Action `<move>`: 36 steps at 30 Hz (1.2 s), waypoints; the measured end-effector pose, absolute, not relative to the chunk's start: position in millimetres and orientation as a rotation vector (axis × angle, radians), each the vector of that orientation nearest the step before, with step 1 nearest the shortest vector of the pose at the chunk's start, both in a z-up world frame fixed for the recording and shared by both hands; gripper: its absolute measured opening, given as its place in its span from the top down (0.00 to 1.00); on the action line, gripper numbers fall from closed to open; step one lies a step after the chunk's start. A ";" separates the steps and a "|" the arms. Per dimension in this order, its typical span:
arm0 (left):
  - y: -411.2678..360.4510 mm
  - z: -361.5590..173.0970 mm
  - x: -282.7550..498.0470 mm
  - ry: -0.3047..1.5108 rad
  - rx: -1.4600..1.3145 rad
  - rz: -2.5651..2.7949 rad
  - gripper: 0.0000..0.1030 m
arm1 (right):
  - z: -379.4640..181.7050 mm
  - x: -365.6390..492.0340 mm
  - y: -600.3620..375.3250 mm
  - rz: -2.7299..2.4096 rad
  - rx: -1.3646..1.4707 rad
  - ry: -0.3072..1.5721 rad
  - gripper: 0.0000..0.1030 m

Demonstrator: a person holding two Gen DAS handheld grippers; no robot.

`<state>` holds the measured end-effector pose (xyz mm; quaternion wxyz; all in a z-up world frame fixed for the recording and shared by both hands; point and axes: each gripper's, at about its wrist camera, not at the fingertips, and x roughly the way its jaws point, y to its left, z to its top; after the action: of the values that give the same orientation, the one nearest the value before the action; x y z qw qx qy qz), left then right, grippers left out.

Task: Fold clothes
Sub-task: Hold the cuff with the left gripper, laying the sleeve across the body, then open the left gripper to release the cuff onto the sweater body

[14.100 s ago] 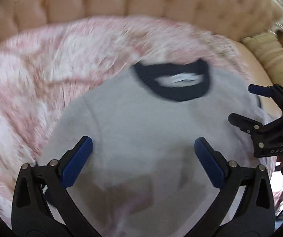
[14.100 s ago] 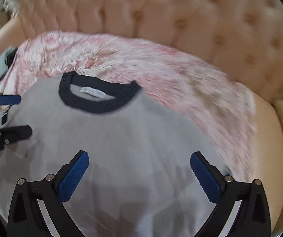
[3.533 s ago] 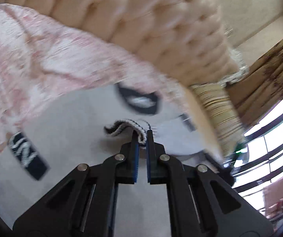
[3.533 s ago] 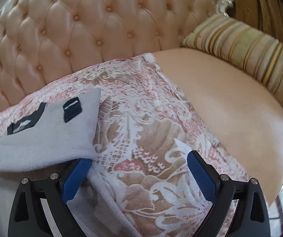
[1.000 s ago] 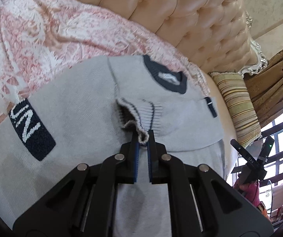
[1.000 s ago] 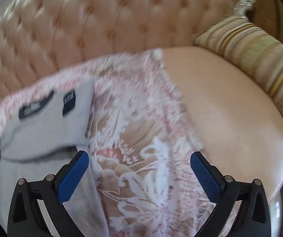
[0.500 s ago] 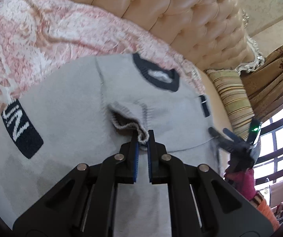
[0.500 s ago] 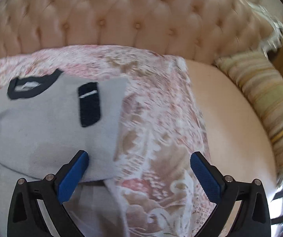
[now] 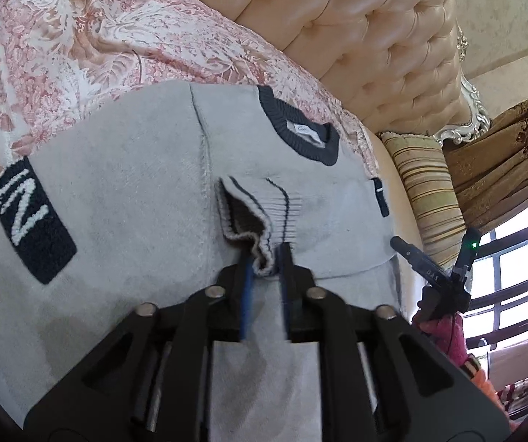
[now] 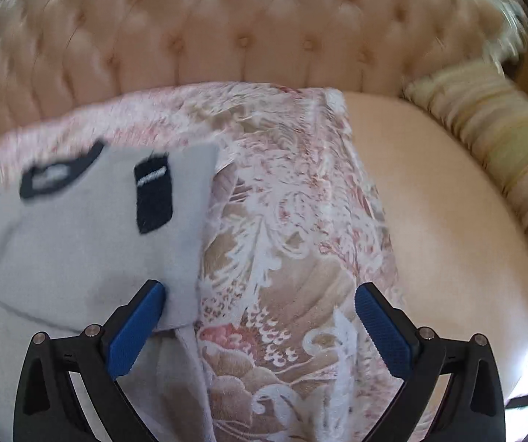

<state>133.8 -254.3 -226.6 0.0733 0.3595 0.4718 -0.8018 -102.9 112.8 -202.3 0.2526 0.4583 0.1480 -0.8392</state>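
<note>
On the sofa's floral throw (image 9: 79,37) our grey sweater (image 9: 123,191) lies sleeve-folded inward, so our left gripper (image 9: 265,258), jaws just eased narrowly apart, lets the ribbed cuff (image 9: 260,217) rest there, while our right gripper (image 10: 260,316) hovers wide and empty over the sweater's edge.

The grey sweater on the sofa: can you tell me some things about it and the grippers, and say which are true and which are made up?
1. The sweater has a dark collar. True.
2. The sweater lies on a plain blue sheet. False: it lies on a pink flowered cover.
3. The sleeve's striped cuff lies folded over the sweater's body. True.
4. The left gripper is clamped tight on the cuff. False: its jaws have just been opening, the cuff's edge loose between them.
5. The right gripper is shut. False: it is wide open, holding nothing.
</note>
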 end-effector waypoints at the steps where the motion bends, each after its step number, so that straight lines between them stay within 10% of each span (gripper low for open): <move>1: -255.2 -222.2 137.6 1.409 1.051 -2.408 0.46 | -197.7 -101.8 115.4 -2.301 1.239 0.376 0.00; 2: -256.6 -214.4 143.6 1.396 0.993 -2.412 0.24 | -192.0 -99.7 115.7 -2.317 1.214 0.367 0.00; 4: -259.1 -198.5 155.6 1.362 0.877 -2.418 0.11 | -179.9 -96.9 112.9 -2.344 1.150 0.362 0.00; 21: -208.9 -189.4 83.9 0.896 1.125 -2.610 0.01 | -217.4 -172.0 45.3 -2.305 1.315 0.516 0.00; 36: -210.7 -201.9 72.0 0.901 1.258 -2.607 0.01 | -203.3 -133.6 68.7 -2.230 1.197 0.613 0.00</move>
<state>72.0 -210.7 -201.9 0.0551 0.4142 0.2969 -0.8586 -133.6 68.7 -203.3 0.2655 0.4430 0.2269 -0.8257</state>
